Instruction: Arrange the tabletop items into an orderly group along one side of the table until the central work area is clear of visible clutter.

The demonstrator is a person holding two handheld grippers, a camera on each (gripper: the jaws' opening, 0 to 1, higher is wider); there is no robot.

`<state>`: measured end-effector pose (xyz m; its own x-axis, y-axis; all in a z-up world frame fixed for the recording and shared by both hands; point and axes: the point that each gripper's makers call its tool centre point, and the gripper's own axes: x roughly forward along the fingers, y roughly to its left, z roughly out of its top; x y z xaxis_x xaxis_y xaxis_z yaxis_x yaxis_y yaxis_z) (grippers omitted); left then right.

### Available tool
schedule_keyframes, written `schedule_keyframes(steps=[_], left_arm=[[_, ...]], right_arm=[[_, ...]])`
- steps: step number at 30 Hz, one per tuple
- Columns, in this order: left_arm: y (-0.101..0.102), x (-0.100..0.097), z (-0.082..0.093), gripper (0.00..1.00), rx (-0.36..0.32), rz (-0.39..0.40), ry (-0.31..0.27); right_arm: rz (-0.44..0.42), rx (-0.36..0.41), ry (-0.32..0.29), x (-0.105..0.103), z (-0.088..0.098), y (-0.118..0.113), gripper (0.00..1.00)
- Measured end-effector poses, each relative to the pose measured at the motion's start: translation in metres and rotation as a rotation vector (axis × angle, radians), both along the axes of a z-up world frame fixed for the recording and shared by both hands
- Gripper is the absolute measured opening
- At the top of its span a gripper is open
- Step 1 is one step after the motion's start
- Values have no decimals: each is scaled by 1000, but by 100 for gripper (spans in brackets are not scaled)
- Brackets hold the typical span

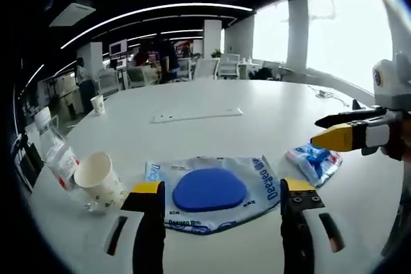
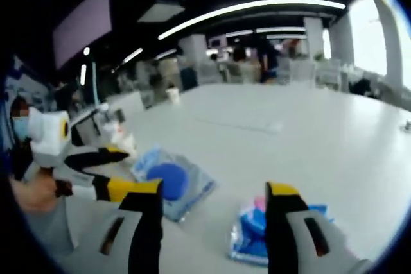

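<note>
Two paper cups, one near (image 1: 99,181) and one far (image 1: 97,103); one clear bottle (image 1: 56,152); one blue-disc packet (image 1: 212,192); one small blue wrapper (image 1: 314,162); one flat white strip (image 1: 196,115).

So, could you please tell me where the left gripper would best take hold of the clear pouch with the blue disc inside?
Probably at the pouch's near edge, just ahead of the left gripper. The pouch lies flat, its blue disc bulging mid-way, so the thin flat border suits the jaws better; come in low from this side, with the paper cup standing off to its left.
</note>
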<state>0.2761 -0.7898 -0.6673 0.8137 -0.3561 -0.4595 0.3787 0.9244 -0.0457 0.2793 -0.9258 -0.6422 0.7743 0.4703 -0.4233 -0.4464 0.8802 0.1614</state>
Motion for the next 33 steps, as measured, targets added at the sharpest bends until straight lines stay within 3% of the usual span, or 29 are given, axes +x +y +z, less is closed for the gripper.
schedule_keyframes(steps=[11,21,24,29,33], left_arm=[[-64,-9,-5,69,-33,-105,23],[-93,-11,-12,67,-56,-142,55],[-105,-10,-17,66,-62,-155,70],[-119,-12,-29,63,-73,-169,106],[-127,-14,-38,57,-77,-179,128]], right_arm=[[-60,-32,-17,-11,-7,-44,59],[-145,-38,-14,-17,-11,-81,57],[-183,-25,-8,-16,-17,-96,55],[-236,-22,54,-16,-43,-122,54],[-252,-20,83,-14,-55,-130,50]])
